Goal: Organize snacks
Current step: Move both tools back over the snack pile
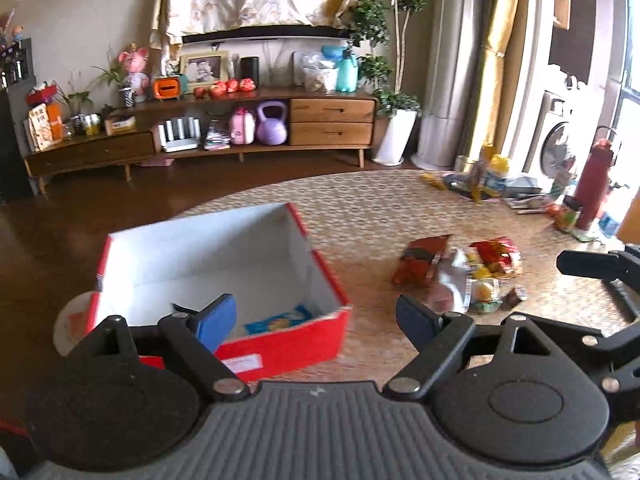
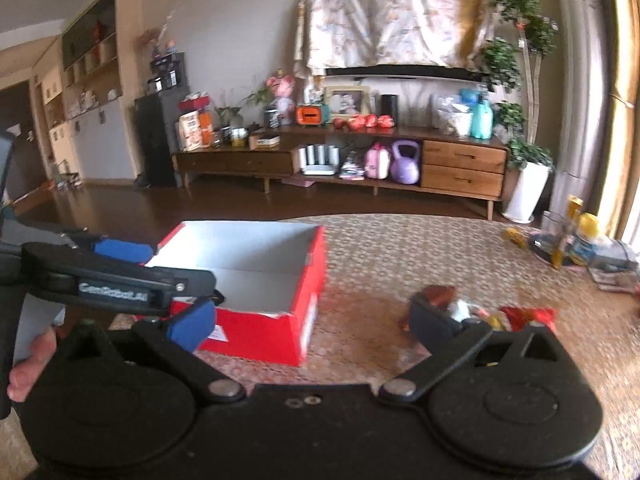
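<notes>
Red cardboard box (image 1: 276,344) sits open at ten o'clock for collecting; loose foil snack packets (image 1: 460,272) wait at two o'clock on the woven counter (image 1: 380,208). Left tool (image 1: 316,320) and right tool (image 2: 312,320) are spread, holding nothing.

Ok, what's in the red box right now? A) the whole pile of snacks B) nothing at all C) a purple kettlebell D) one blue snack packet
D: the left wrist view shows a single blue snack packet on the floor of the red box, while the other snacks lie on the mat beside it.
</notes>
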Tool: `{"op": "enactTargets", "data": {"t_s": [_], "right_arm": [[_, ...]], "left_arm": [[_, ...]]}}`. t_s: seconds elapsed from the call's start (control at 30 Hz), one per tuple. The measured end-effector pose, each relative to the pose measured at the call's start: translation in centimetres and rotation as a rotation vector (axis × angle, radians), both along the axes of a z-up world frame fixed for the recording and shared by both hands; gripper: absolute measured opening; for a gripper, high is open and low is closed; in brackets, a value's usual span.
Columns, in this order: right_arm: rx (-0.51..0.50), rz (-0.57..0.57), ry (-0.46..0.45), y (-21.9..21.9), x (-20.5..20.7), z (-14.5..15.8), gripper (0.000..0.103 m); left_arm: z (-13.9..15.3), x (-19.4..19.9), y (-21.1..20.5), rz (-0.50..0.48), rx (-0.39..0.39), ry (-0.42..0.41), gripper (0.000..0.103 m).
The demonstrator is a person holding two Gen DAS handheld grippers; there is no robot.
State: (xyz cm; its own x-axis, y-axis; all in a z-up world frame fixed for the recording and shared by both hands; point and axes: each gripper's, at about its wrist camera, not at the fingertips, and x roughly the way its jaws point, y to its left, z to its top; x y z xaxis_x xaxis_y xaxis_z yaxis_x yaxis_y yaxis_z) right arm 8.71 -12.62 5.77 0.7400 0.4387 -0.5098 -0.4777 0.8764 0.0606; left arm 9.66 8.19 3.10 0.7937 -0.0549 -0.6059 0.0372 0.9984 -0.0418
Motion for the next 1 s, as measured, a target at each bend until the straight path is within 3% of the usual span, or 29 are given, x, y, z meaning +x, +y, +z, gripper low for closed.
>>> {"op": "enactTargets", "data": {"t_s": [0.1, 0.33, 0.5, 0.63, 1.0], "right_arm": [[-0.003, -0.037, -0.001, -1.9, -0.2, -0.7, 0.103], [-0.043, -0.096, -0.004, -6.2, -0.8, -2.7, 0.103], [-0.074, -0.144, -0.003, -8.9, -0.2, -4.2, 0.103], [-0.081, -0.185, 0.013, -10.9, 1.0, -5.5, 0.103], [-0.105, -0.263, 0.081, -14.6, 6.0, -9.8, 0.101]], "left_arm": [[-0.5, -0.3, -1.1, -0.031, -0.044, 0.000, 0.101], [-2.3, 0.4, -4.1, -0.082, -0.116, 0.000, 0.103], [-4.1, 2.7, -7.2, -0.117, -0.059, 0.038, 0.103], [-5.6, 4.2, -9.5, -0.125, -0.001, 0.016, 0.103], [-9.3, 8.8, -14.0, -0.161, 0.055, 0.041, 0.103]]}}
